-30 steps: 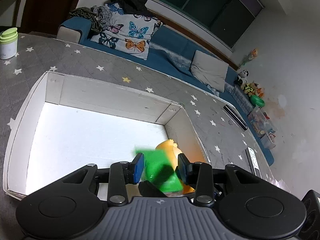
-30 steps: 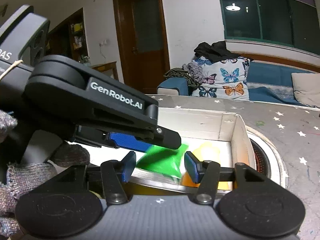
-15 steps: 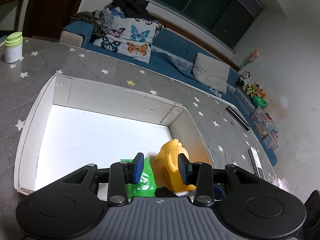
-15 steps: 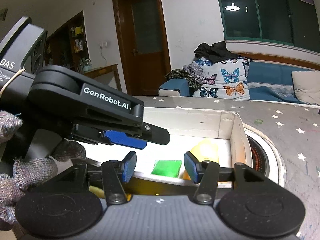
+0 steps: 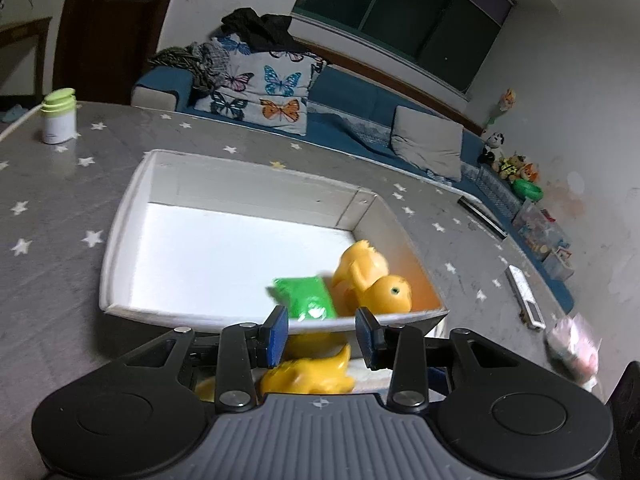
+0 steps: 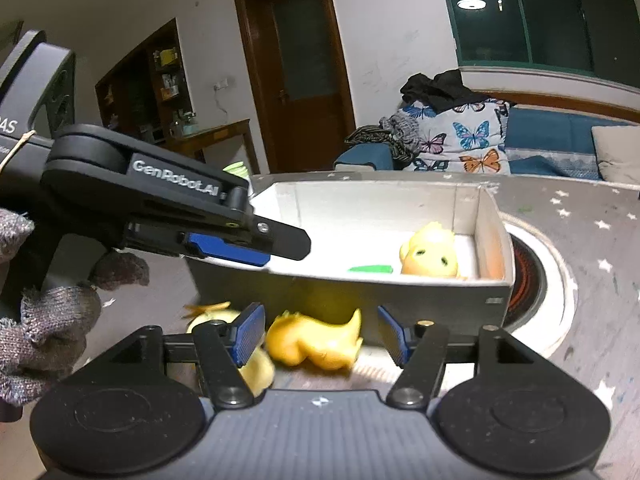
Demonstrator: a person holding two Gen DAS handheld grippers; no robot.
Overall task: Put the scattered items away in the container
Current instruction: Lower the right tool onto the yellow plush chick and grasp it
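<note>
A: Left wrist view, from my side: a white bottle with a green cap [image 5: 59, 116] stands at the far left of the star-print tabletop [image 5: 48, 216]. Then comes the white box [image 5: 120, 236], holding a green packet [image 5: 306, 295] and, touching it on the right, a yellow duck toy [image 5: 370, 280] in the near right corner. My left tongs [image 5: 322, 334] are spread, gripping nothing, just outside the near wall, above a second yellow toy [image 5: 308, 372] lying on the tabletop. Further right I see a remote [image 5: 525, 296] and a blurred pink-and-white thing [image 5: 572, 346].

B: And the right wrist view?

A: On the left, a gloved hand [image 6: 44, 320] holds the left tongs [image 6: 256, 244], reaching over the box's near left corner. My right tongs [image 6: 322, 334] are spread as well, with the loose yellow toy [image 6: 314, 342] lying between the fingers but untouched, just in front of the box wall [image 6: 400, 296]. Another yellow piece [image 6: 216, 316] sits beside it, partly hidden. Inside, the packet [image 6: 370, 269] lies flat beside the duck [image 6: 430, 256].
</note>
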